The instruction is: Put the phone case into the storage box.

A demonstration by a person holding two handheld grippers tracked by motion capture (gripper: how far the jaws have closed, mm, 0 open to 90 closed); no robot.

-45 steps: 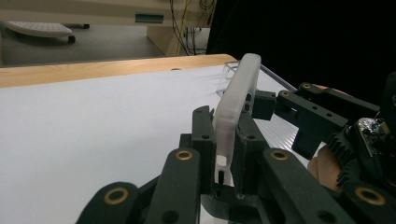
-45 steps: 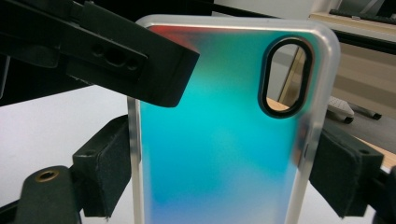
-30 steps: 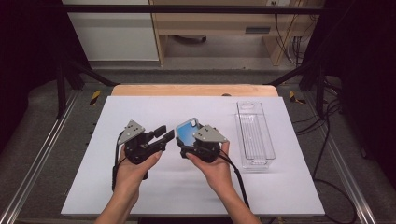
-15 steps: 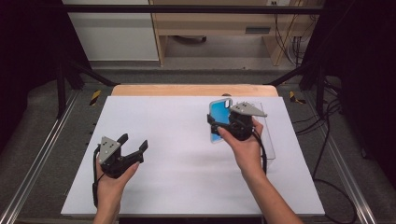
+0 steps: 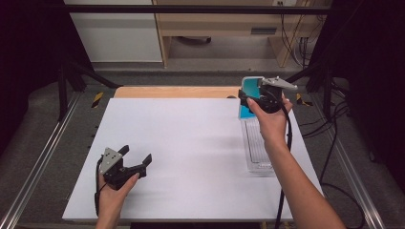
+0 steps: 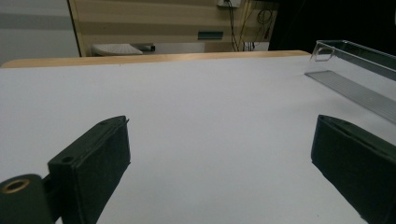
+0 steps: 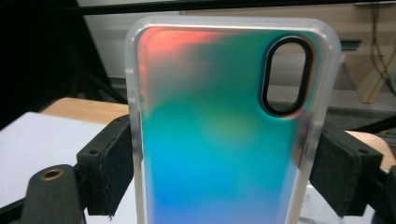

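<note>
table (image 5: 191,143): white sheet | on it: clear tray (image 5: 258,148), right side

light: even overhead, your white table top (image 5: 191,143) reads bright, surroundings fall to black | shadows: soft, faint beneath your hands | glare: iridescent sheen on the phone case (image 7: 219,130) | focus: your near jaws blur, high view soft and grainy

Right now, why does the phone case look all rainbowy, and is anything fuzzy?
In the right gripper view, light sheens red to green to blue across the phone case, held close and slightly soft. In the left gripper view, the near tongs blur. The high view stays dim around the white table.
</note>
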